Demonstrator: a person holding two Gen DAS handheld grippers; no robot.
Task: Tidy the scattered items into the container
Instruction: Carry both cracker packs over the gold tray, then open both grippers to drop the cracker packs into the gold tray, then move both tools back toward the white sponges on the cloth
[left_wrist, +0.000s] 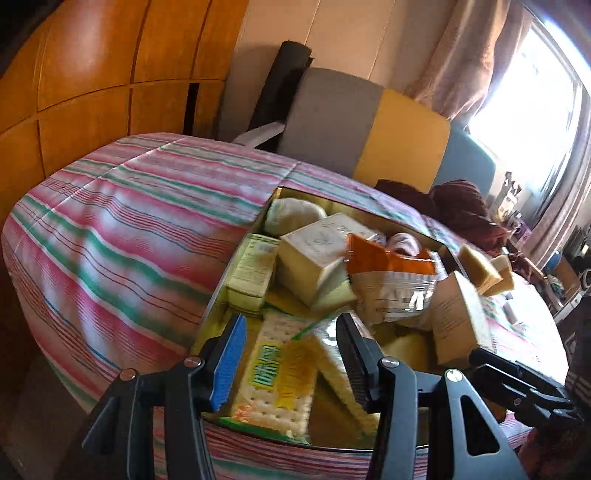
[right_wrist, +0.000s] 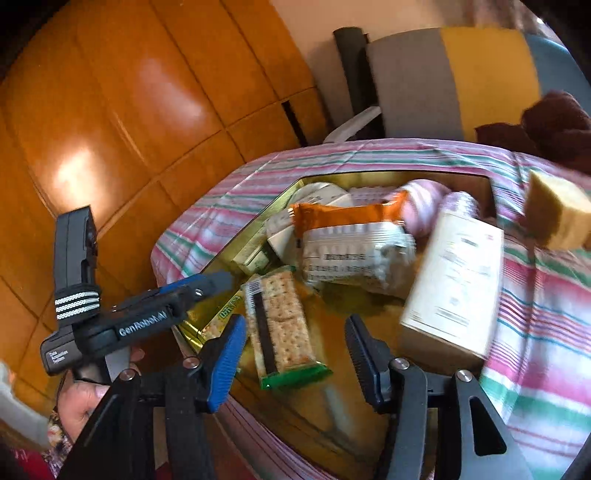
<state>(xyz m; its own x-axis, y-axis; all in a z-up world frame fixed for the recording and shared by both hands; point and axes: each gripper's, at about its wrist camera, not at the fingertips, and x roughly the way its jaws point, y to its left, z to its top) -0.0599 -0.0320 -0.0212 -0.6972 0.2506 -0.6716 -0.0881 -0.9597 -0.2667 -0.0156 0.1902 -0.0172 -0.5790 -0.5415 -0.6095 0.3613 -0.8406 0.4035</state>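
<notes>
1. My left gripper (left_wrist: 291, 363) is open w/ nothing in it, just over the near end of the tin (left_wrist: 221, 291).
2. My right gripper (right_wrist: 295, 365) is open too, nothing held. A tan box (right_wrist: 454, 284) sits tipped on the tin's right rim, just ahead and right of it.
3. Still out on the striped cloth (left_wrist: 122, 229): yellow sponge blocks (left_wrist: 480, 269), past the tin's right rim. Right hand is nearer, I think.
4. In the tin: cracker packs (right_wrist: 280, 325), long way pointing at me, then an orange-top bag (right_wrist: 351, 236), then small boxes (left_wrist: 314, 251) at the back.
</notes>
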